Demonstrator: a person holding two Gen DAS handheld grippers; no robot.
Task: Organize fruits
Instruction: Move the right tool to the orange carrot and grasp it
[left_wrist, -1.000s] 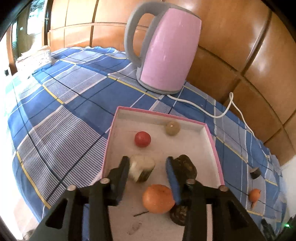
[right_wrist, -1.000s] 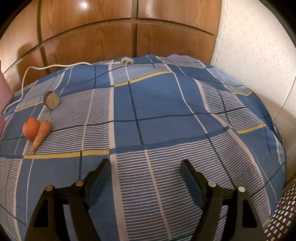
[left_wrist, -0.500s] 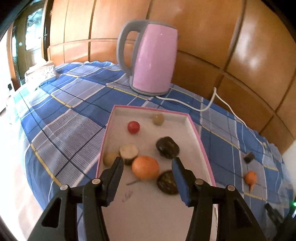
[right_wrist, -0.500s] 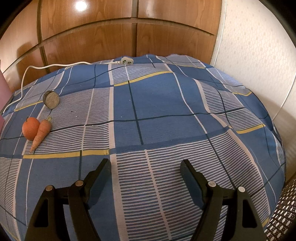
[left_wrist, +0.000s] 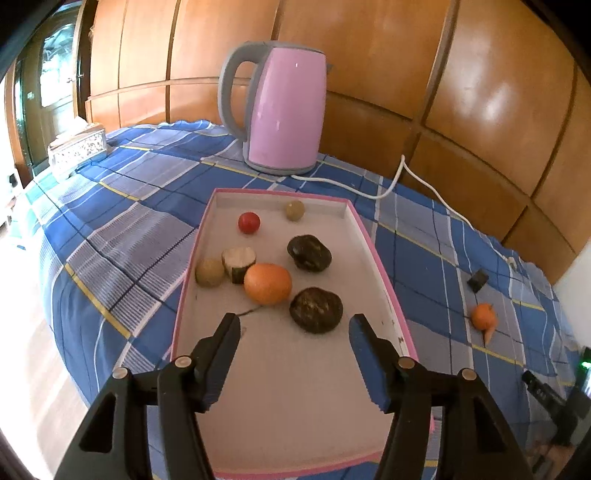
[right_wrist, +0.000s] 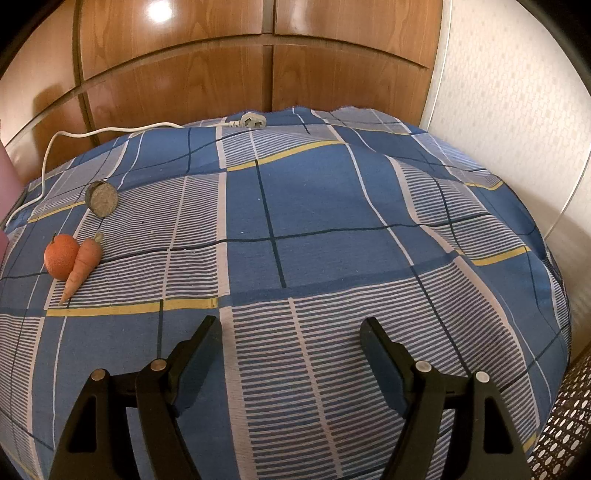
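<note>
A pink-rimmed white tray (left_wrist: 373, 243) lies on the blue checked cloth. In it are an orange (left_wrist: 267, 283), two dark round fruits (left_wrist: 316, 309) (left_wrist: 309, 253), a cut pale piece with dark skin (left_wrist: 239, 263), a tan fruit (left_wrist: 209, 272), a red fruit (left_wrist: 249, 222) and a small beige fruit (left_wrist: 295, 210). My left gripper (left_wrist: 293, 330) is open and empty above the tray's near half. My right gripper (right_wrist: 290, 334) is open and empty over bare cloth. An orange (right_wrist: 60, 256), a carrot (right_wrist: 81, 267) and a dark cut slice (right_wrist: 101, 198) lie on the cloth far left.
A pink electric kettle (left_wrist: 280, 110) stands behind the tray, its white cord (left_wrist: 373, 192) running right along the wooden wall to a plug (right_wrist: 253, 120). A patterned box (left_wrist: 75, 149) sits at the far left. The cloth drops off at the right edge (right_wrist: 554, 295).
My left gripper has let go of the cut piece, opened wide and pulled back and up from the tray. The right gripper has not moved.
</note>
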